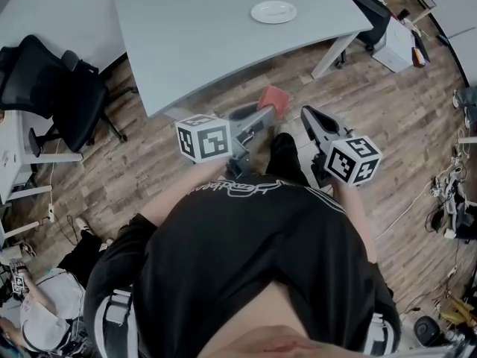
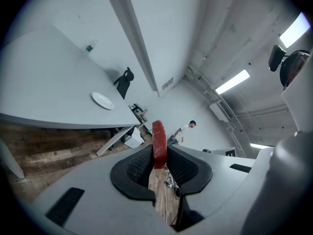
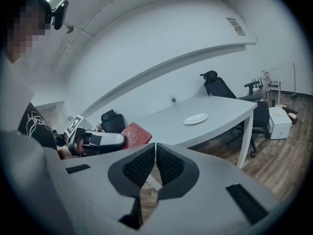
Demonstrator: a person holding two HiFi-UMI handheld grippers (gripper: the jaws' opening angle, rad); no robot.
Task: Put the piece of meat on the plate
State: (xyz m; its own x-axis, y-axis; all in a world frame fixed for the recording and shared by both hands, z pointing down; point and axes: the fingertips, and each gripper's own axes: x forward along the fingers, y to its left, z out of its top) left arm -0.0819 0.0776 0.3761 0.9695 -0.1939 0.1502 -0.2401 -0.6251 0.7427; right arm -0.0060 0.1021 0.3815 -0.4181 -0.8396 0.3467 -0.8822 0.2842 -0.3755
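Observation:
A flat red piece of meat [image 1: 273,100] is clamped edge-on in my left gripper [image 1: 267,111], held over the wood floor short of the table's near edge. In the left gripper view the meat [image 2: 159,144] stands upright between the black pads. The white plate [image 1: 273,11] sits near the far side of the grey table [image 1: 209,43], also seen as the plate [image 2: 102,100] and the plate [image 3: 195,118]. My right gripper [image 1: 307,112] is beside the left one, with its jaws together and nothing between them. The right gripper view shows the left gripper [image 3: 98,140] carrying the meat [image 3: 135,133].
A black office chair [image 1: 56,88] stands left of the table. Another chair [image 1: 370,10] and a white box [image 1: 399,45] are at the table's right end. Cables [image 1: 451,200] lie on the floor at far right. A person [image 2: 185,130] stands in the distance.

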